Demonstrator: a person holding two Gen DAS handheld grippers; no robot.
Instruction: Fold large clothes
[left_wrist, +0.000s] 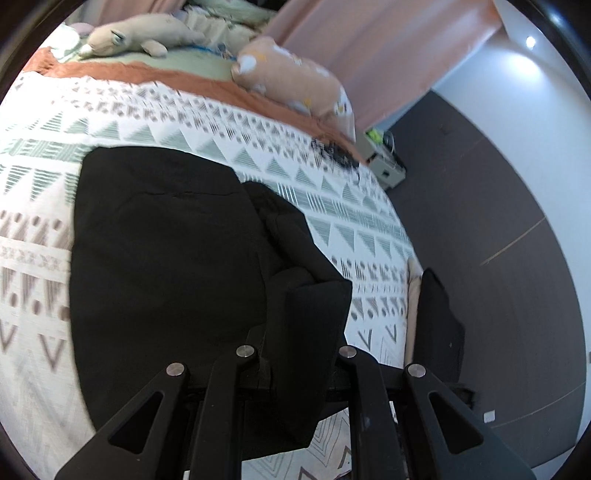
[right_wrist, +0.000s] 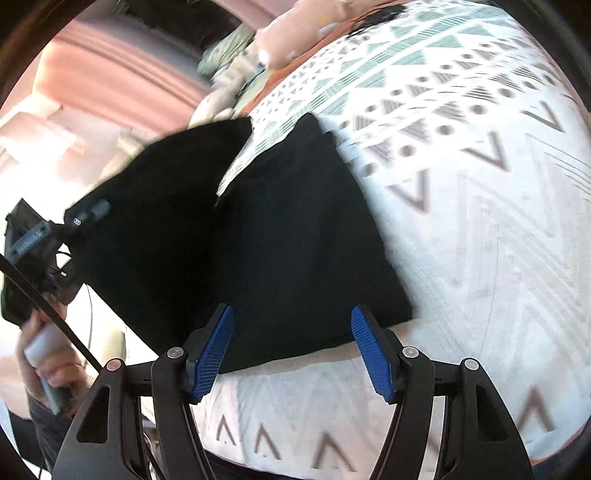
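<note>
A large black garment (left_wrist: 159, 240) lies on the patterned bedspread (left_wrist: 258, 147). My left gripper (left_wrist: 301, 354) is shut on a raised fold of the black garment, which hides its fingertips; a further flap (left_wrist: 439, 325) hangs at the bed's right edge. In the right wrist view the garment (right_wrist: 288, 236) lies flat, with one part lifted at the left toward the other gripper (right_wrist: 33, 240). My right gripper (right_wrist: 291, 347) is open, its blue pads (right_wrist: 214, 350) just above the garment's near edge, holding nothing.
A plush toy (left_wrist: 136, 37) and a pink pillow (left_wrist: 295, 74) lie at the head of the bed. Pink curtains (left_wrist: 388, 55) hang behind. Dark floor (left_wrist: 480, 221) and a small box (left_wrist: 388, 166) lie right of the bed. A hand (right_wrist: 48, 354) holds the left gripper.
</note>
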